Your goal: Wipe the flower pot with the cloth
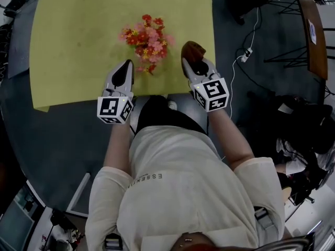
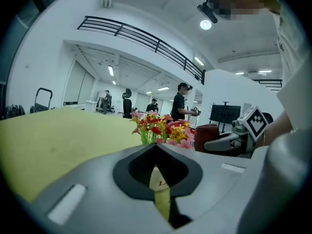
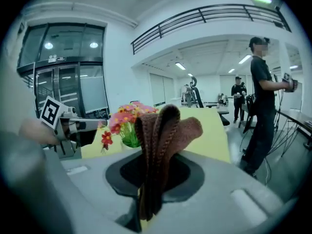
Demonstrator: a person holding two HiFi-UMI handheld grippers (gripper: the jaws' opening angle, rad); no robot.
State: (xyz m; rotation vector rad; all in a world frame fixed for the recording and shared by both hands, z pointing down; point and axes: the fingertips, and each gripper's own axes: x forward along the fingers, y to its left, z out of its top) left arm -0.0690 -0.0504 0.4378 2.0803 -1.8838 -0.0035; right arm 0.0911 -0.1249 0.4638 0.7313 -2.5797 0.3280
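Note:
A bunch of red, pink and yellow flowers [image 1: 147, 42] stands in a white pot on the yellow table [image 1: 73, 46]. In the head view the blooms hide the pot. Its white wall [image 2: 157, 178] with red print shows through the notch in the left gripper view. My left gripper [image 1: 126, 67] sits just left of the flowers with its jaws shut and nothing between them. Just right of the flowers, my right gripper [image 1: 191, 61] is shut on a folded brown knitted cloth [image 3: 158, 130], which sticks up past the jaws. The cloth [image 1: 193, 49] is close beside the blooms, apart from them.
The table's near edge [image 1: 104, 101] runs right under both grippers. Dark floor surrounds the table, with a cable and plug [image 1: 245, 54] at the right and a wooden desk [image 1: 316, 30] beyond. Several people [image 3: 261, 96] stand in the hall behind the table.

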